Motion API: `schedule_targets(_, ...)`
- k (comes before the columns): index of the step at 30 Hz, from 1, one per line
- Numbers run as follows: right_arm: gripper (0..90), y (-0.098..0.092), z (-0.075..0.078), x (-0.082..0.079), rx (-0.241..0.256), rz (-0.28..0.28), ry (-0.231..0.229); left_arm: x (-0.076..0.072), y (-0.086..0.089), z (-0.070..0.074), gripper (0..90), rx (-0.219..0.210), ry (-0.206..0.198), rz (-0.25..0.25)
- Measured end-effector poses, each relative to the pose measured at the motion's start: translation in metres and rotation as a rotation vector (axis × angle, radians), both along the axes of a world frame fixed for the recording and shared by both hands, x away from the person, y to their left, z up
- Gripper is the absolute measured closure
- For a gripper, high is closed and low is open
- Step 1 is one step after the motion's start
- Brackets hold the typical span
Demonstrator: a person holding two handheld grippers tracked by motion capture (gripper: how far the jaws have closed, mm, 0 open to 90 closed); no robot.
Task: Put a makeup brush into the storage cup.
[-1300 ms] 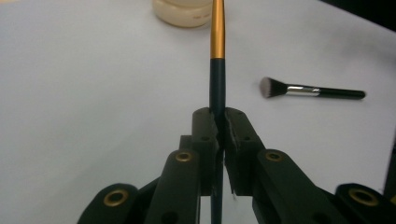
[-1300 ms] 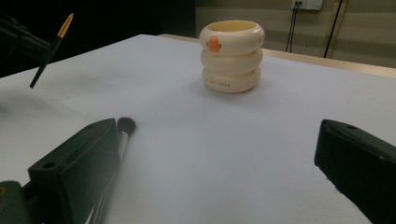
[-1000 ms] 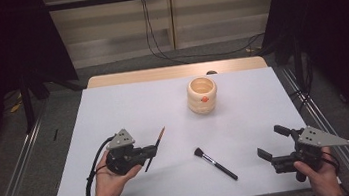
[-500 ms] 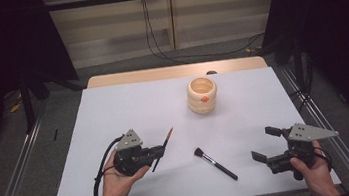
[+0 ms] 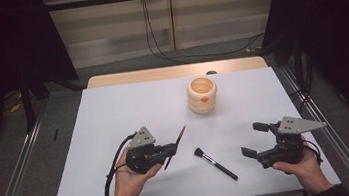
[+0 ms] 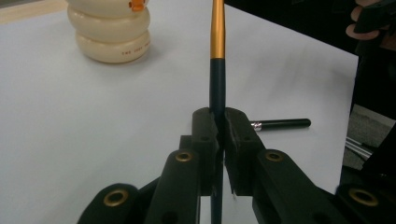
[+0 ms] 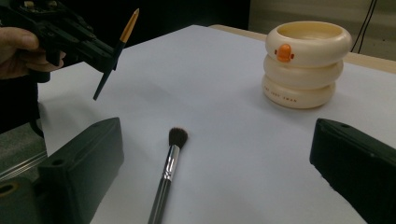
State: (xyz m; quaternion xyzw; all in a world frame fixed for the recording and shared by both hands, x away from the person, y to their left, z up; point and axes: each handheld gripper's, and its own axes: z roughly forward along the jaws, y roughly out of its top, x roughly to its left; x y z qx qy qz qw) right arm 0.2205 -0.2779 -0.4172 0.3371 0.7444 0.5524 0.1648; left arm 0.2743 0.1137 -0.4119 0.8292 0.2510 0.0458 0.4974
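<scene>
A thin dark-handled brush point(image 5: 178, 143) with a gold-orange end is clamped in my left gripper point(image 5: 171, 150), slanting up off the white table point(image 5: 115, 120). In the left gripper view the jaws point(image 6: 220, 126) are shut on the thin brush point(image 6: 217, 70), which points at the cream ringed cup point(image 6: 112, 32). A black makeup brush point(image 5: 214, 162) lies flat between the two grippers, bristles toward the left gripper. My right gripper point(image 5: 255, 140) is open at the front right. In the right gripper view its wide-apart jaws point(image 7: 217, 154) frame the makeup brush point(image 7: 170, 163), with the cup point(image 7: 306, 63) beyond.
The cream cup point(image 5: 202, 94), with an orange mark on its side, stands at the back centre of the table. Metal rails point(image 5: 16, 183) run along both sides, and cables trail on the floor behind. The far-left part of the white surface is bare.
My left gripper has carried the thin brush a little to the right, toward the table's middle. The right gripper has moved left, closer to the makeup brush, and stays open.
</scene>
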Motion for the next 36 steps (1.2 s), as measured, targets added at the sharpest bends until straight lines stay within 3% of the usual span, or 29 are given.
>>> schedule_targets(4, 5.5, 0.005, 0.004, 0.003, 0.011, 0.018, -0.007, -0.001, -0.007, 0.001, 83.6, -0.021, -0.007, -0.012)
schedule_targets(8, 12.5, 0.013, 0.009, 0.008, 0.037, 0.059, 0.0, -0.003, -0.013, 0.003, 83.5, -0.029, -0.015, -0.016)
schedule_targets(12, 13.4, 0.022, 0.014, 0.014, 0.046, 0.061, 0.017, -0.003, -0.018, 0.005, 83.5, -0.05, -0.021, -0.022)
schedule_targets(14, 13.4, 0.028, 0.018, 0.016, 0.04, 0.069, -0.005, -0.004, -0.021, 0.007, 83.6, -0.053, -0.029, -0.028)
schedule_targets(15, 13.2, 0.033, 0.023, 0.017, 0.04, 0.068, -0.038, -0.006, -0.024, 0.01, 83.5, -0.059, -0.033, -0.035)
schedule_targets(19, 13.3, 0.04, 0.028, 0.022, 0.066, 0.088, -0.041, -0.009, -0.034, 0.017, 83.5, -0.065, -0.059, -0.056)
schedule_targets(25, 15.7, 0.048, 0.034, 0.028, 0.082, 0.106, -0.062, -0.003, -0.042, 0.019, 83.6, -0.106, -0.057, -0.043)
schedule_targets(31, 27.0, 0.06, 0.045, 0.038, 0.111, 0.179, -0.045, 0.0, -0.05, 0.026, 83.5, -0.111, -0.071, -0.054)
schedule_targets(36, 29.7, 0.067, 0.049, 0.044, 0.14, 0.207, -0.028, 0.002, -0.052, 0.027, 83.5, -0.132, -0.075, -0.046)
